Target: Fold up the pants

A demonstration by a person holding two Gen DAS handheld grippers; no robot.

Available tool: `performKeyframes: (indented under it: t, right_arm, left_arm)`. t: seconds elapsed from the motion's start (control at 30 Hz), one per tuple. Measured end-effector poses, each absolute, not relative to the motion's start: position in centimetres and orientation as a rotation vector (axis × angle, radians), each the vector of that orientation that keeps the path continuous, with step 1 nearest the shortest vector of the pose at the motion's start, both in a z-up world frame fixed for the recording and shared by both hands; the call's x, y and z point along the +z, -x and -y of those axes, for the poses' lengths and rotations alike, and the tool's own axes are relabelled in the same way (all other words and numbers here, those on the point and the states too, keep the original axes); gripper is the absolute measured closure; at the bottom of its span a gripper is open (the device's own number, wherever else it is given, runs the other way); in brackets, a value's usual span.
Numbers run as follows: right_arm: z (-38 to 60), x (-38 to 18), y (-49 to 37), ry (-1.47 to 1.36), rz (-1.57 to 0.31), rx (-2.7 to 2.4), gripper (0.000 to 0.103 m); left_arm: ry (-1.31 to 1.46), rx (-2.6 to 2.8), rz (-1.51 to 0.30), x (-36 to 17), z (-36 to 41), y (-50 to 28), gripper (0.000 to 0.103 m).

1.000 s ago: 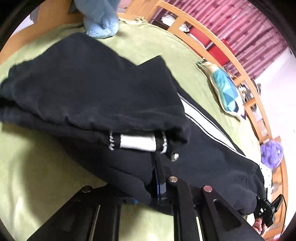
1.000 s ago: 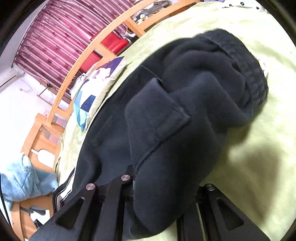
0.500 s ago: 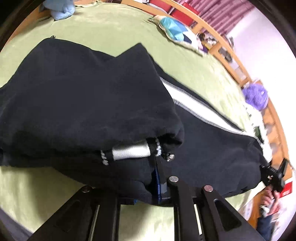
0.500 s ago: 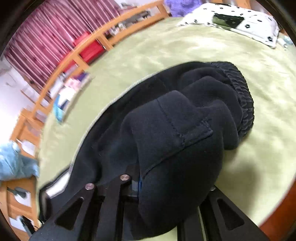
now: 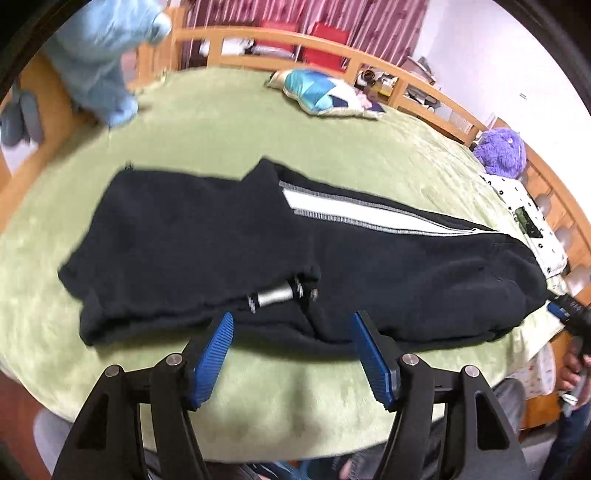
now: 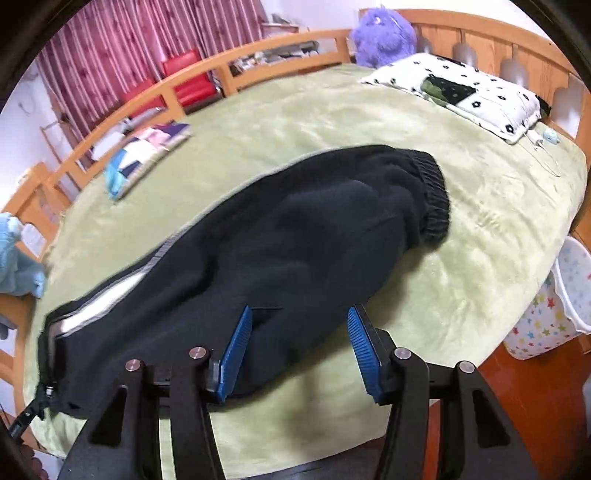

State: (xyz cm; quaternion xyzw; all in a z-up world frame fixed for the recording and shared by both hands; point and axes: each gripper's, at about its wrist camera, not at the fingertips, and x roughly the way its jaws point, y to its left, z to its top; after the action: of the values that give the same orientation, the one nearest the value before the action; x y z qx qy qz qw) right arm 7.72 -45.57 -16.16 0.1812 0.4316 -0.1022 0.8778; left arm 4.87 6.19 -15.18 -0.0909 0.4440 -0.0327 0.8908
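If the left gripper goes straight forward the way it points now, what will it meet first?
Most likely the black pants: the open left gripper points at their near edge, by the folded-over leg hem. Depth is unclear, so it may brush the green blanket first.

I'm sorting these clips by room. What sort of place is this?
Most likely a bedroom, perhaps a child's: the black pants lie on a green-covered bed with a wooden rail, a dotted pillow and a purple plush toy.
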Motion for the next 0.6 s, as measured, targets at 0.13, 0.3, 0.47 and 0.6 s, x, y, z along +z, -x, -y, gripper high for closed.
performKeyframes:
  t: [0.13,0.3,0.47,0.6]
  right_arm:
    - [42.7,-15.6,-8.2,-0.382,-0.906,-0.146,0.049]
    - [40.6,-15.0,-7.9,-0.310,-0.902,-0.150,0.046]
    - [39.8,-15.7,-8.0,-0.367,-0.947,-0.141,0.045]
    - [38.9,-16.0,-7.9,-0.317,-0.972,-0.170,0.045]
  left_arm:
    - [0.119,-0.047,-0.930,-15.4,-5.6,-6.1,0.038]
    - [0.176,-0.072,-0.914,-16.1,-5.4,-7.2,0.038]
    - [0.000,0.005,-0.937,-18.5,-2.6,-9.9,0.038]
    - [0.042,-0.037,-0.935,-18.2,-4.9,-11.6,0.081]
